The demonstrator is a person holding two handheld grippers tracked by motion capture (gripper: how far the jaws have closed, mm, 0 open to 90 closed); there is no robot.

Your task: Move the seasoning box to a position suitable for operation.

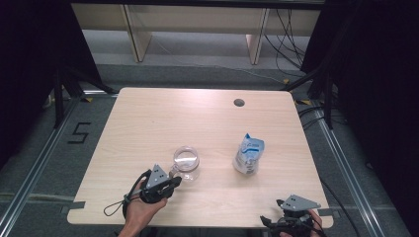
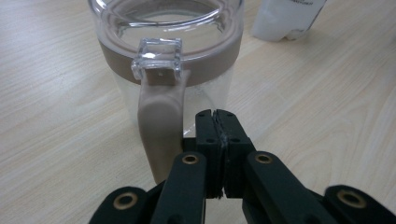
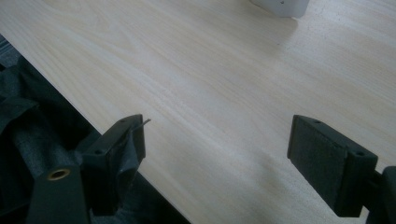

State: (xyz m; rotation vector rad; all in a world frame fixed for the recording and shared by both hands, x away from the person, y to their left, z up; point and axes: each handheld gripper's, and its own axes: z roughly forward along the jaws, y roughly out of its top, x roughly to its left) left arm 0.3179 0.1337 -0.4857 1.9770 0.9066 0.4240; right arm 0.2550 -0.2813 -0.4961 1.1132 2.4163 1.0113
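A clear plastic jug (image 1: 186,162) with a beige band and beige handle stands near the table's front left. In the left gripper view the jug (image 2: 168,46) is close ahead, its handle (image 2: 159,126) facing me. My left gripper (image 1: 175,181) (image 2: 215,114) is shut, pads pressed together with nothing between them, just to the right of the handle in that view. A white and blue pouch (image 1: 248,154) (image 2: 289,18) (image 3: 280,7) stands upright right of the jug. My right gripper (image 1: 289,217) (image 3: 217,140) is open over the table's front edge, with nothing between its jaws.
The light wood table (image 1: 163,118) has a round cable hole (image 1: 239,102) near its far edge. Dark curtains and metal frame rails flank both sides. A black cable loop (image 1: 116,206) trails from the left gripper on the table's front left.
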